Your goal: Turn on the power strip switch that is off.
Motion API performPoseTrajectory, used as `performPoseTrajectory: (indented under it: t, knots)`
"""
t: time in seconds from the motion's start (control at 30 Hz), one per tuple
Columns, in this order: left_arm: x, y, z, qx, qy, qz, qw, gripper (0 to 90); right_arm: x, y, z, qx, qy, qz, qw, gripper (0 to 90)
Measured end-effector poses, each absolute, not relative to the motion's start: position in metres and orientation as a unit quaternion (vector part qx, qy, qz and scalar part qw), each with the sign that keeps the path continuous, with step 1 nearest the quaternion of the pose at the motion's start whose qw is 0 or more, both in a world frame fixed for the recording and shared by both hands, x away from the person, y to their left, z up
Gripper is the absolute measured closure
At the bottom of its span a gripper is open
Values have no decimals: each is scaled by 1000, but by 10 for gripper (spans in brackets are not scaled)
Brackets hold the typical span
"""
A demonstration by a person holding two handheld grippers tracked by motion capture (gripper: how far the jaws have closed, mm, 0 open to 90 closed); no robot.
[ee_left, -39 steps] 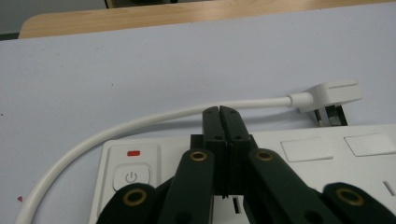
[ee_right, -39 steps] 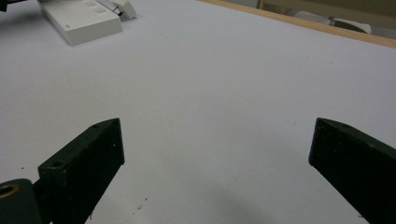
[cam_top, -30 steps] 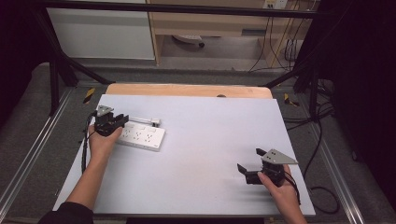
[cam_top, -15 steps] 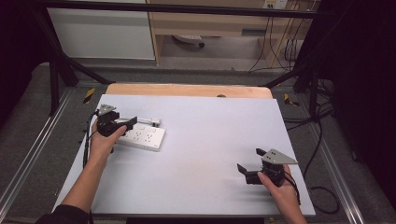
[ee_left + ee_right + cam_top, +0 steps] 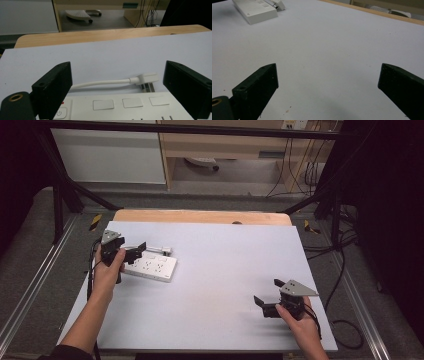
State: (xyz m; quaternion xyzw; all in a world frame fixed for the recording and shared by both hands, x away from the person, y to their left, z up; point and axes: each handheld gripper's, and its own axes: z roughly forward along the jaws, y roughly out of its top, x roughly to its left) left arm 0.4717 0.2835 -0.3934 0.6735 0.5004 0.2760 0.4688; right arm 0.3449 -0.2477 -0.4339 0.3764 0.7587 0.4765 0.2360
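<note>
power strip: near edge and lower socket rows cut off by bottom frame edge in left gripper view; left end partly hidden behind the left jaw; right end behind the right jaw
power strip, right gripper view: far end cut off by top frame edge, up-left of the jaws; socket detail too blurred to read
power button: symbol small, partly behind the left jaw; a red mark just above it, too small to tell what
plug: prongs blurred; cannot tell if seated in a socket
cord: left run hidden behind the left jaw
left gripper: jaws overlap the strip in high view; contact cannot be told
</note>
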Motion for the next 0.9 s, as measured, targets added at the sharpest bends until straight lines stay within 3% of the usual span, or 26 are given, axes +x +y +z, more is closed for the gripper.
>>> performPoseTrajectory:
  t: [0.9]
  knots:
    - [426, 287, -374, 679, 472, 269, 493, 69, 345, -248, -434, 377, 759, 477, 234, 36]
